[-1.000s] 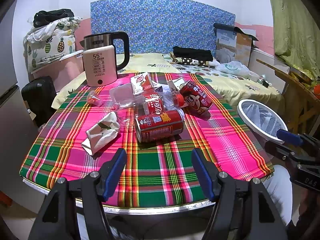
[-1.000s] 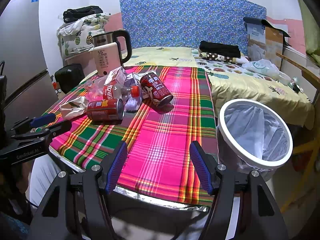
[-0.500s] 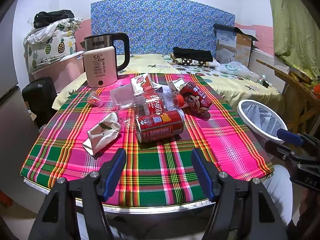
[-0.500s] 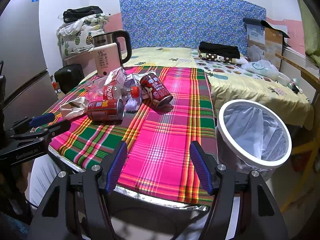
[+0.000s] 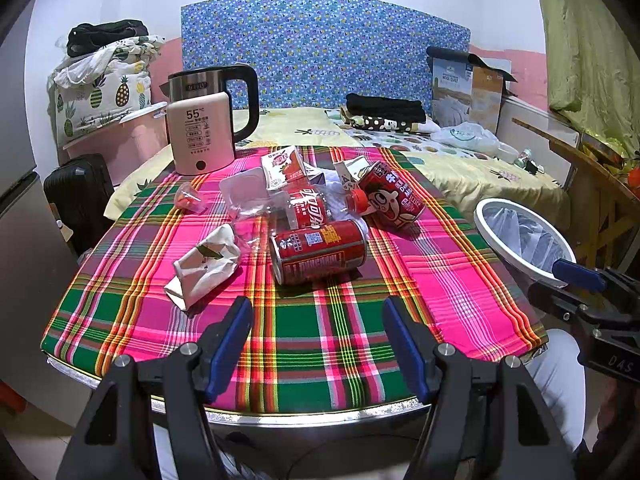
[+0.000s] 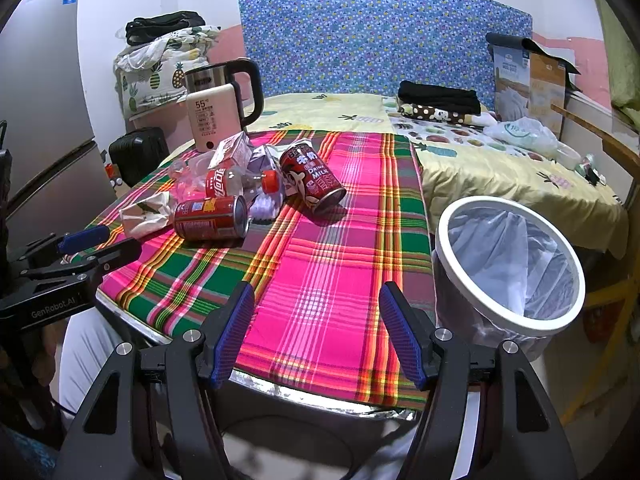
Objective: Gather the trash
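Red drink cans: two, near (image 5: 318, 251), far right (image 5: 394, 196)
Cola bottle: one (image 5: 308, 208)
Cartons: two (image 5: 282, 168), (image 5: 347, 170)
Crumpled wrapper: one, left (image 5: 204, 266)
Kettle: one (image 5: 204, 128)
Bin: one, right (image 6: 508, 264)

The left gripper (image 5: 318, 326) hung open above the plaid-clothed round table (image 5: 304, 344), its blue-padded fingers (image 5: 228, 336) apart and empty, pointing at a toppled red drink can (image 5: 318, 250) beside crumpled white paper (image 5: 204, 266).

Probably a bedroom — bed (image 6: 500, 160), kettle (image 5: 208, 120).

White walls; blue floral headboard (image 5: 324, 48); yellow-quilted bed (image 6: 500, 168); perhaps a grey fridge (image 6: 40, 100) at left.
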The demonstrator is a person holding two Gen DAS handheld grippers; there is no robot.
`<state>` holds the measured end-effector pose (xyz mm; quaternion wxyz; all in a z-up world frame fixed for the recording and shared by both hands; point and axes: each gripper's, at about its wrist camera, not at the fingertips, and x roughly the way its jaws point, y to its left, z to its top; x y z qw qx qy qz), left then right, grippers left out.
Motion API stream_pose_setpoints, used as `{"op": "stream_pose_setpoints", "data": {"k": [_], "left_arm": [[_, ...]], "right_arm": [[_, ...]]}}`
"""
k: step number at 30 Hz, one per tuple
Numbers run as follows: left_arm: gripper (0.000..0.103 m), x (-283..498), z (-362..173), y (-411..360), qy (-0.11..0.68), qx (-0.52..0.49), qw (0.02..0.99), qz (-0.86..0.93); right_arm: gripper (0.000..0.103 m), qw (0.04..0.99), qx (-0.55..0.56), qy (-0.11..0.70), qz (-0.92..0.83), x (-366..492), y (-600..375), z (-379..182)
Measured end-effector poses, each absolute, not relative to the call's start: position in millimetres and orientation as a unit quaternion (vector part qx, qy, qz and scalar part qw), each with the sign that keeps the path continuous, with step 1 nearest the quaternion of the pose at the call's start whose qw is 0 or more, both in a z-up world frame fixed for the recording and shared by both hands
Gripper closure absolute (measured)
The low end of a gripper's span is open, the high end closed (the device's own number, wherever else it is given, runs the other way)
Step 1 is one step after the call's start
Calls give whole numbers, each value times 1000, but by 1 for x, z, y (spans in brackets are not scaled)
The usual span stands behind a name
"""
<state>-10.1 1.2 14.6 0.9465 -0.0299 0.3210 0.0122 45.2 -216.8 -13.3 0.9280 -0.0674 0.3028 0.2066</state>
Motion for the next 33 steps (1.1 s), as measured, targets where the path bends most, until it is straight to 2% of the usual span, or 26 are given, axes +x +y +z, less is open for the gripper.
{"op": "stream_pose_setpoints", "data": {"k": [33], "left_arm": [[34, -7, 11, 0, 325, -28, 945, 11]], "right_arm": [[37, 924, -70, 310, 212, 50, -214, -17]]}}
